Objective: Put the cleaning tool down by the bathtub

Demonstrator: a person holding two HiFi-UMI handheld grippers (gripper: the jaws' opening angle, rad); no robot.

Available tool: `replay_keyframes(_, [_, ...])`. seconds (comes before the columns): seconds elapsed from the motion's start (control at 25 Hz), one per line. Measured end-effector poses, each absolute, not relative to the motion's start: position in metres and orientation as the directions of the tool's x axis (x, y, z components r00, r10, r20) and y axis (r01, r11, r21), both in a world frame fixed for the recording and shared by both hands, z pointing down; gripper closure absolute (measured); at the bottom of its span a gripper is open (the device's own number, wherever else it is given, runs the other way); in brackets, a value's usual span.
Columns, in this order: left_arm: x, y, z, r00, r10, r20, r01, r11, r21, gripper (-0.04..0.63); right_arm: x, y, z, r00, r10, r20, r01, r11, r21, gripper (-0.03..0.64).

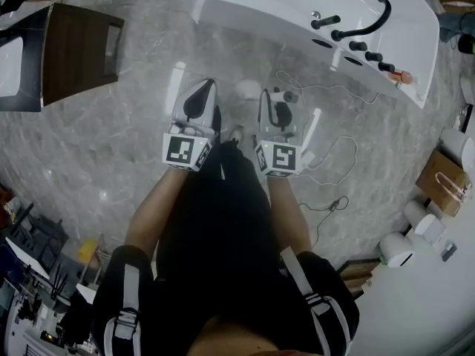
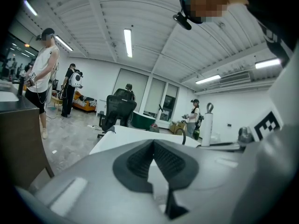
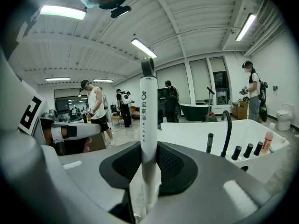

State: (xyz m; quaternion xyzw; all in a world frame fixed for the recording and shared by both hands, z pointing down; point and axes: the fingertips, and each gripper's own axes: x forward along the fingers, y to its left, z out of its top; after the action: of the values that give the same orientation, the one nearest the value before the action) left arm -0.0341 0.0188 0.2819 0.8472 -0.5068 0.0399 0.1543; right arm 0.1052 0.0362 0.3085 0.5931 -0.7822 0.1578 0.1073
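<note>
The cleaning tool (image 3: 148, 120) is a slim white handle with print and a dark cap, standing upright between the pads of my right gripper (image 3: 148, 158), which is shut on it. In the head view the right gripper (image 1: 280, 101) hangs over the marble floor just short of the white bathtub (image 1: 245, 6). That tub (image 3: 187, 134) lies straight ahead of the right jaws, with its black faucet (image 3: 227, 129) on the rim. My left gripper (image 1: 202, 93) is level with the right one; its pads (image 2: 140, 160) meet at the tip with nothing between them.
A dark wooden cabinet (image 1: 78, 50) stands at the left. A thin cable (image 1: 326, 154) trails over the floor at the right, near a cardboard box (image 1: 443, 180). A pink bottle (image 1: 404, 75) stands on the tub rim. Several people (image 3: 96, 111) stand farther off.
</note>
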Motion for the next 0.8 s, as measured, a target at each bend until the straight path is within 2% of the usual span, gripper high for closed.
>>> replay_keyframes(0.44, [-0.061,-0.02,0.334,0.453,-0.852,0.263,-0.886,-0.397,0.24,0.586,0.092,0.001,0.358,-0.253,-0.888,0.385,-0.967,0.223,-0.122,0.522])
replay_keyframes(0.8, [-0.064,-0.049,0.375,0.488,-0.828,0.276,-0.867,-0.423,0.262,0.586,0.082,-0.025,0.406,-0.235,-0.88,0.412,-0.971,0.197,-0.132,0.522])
